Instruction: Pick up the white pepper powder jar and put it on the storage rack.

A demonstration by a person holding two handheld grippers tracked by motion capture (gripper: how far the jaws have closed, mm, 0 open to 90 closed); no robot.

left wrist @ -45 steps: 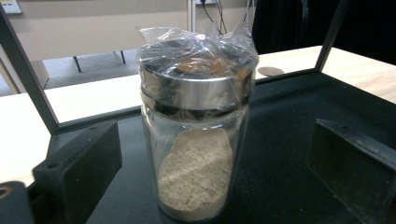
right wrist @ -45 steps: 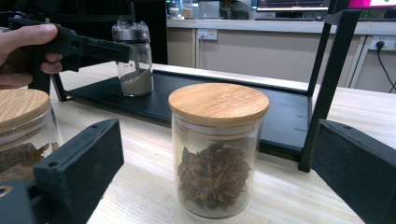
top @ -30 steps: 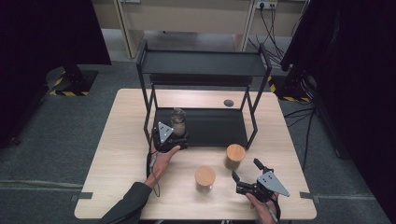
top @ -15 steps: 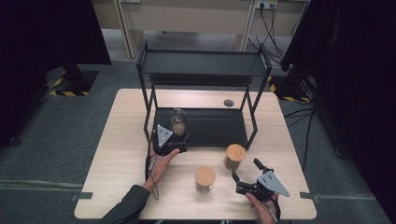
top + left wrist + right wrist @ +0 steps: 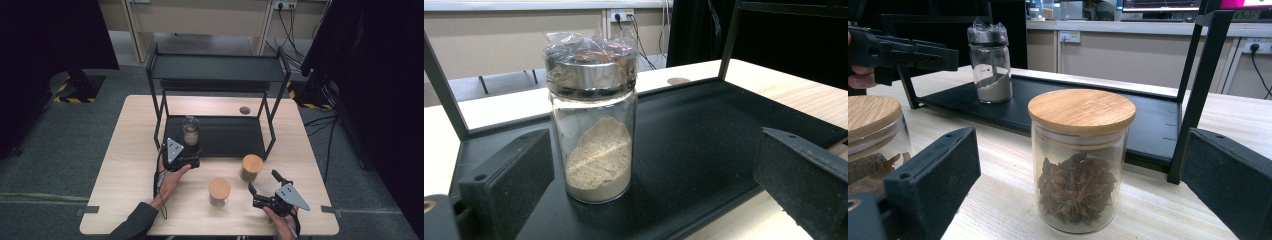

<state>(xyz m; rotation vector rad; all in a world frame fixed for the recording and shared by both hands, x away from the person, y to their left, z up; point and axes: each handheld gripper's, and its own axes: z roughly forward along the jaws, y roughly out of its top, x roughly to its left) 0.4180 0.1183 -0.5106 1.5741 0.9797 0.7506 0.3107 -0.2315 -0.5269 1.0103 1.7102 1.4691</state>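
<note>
**Powder jar on rack's bottom shelf, both grippers spread**

Powder jar [image 5: 591, 120], glass with a metal lid under crinkled plastic wrap, stands upright on the black bottom shelf [image 5: 704, 130] of the rack [image 5: 215, 70], near the shelf's front-left corner; in the high view it sits at about 12 o'clock from the left gripper [image 5: 192, 154]. Left gripper's jaws are spread wide, one each side of the jar, not touching it; jar is just ahead of the jaw tips, nearer the left jaw in the left gripper view. Pale powder fills roughly the lower half, heaped on a slope.

Right gripper [image 5: 1078, 185] sits low at the table's [image 5: 130, 150] front edge, about 5 o'clock from table centre, jaws spread, nothing pinched. Star anise jar [image 5: 1080, 160] with wooden lid stands upright on the table between its jaws, just in front of the shelf. Second wooden-lidded jar [image 5: 219, 191] stands at roughly 9 o'clock from the right gripper, apart from it.
</note>
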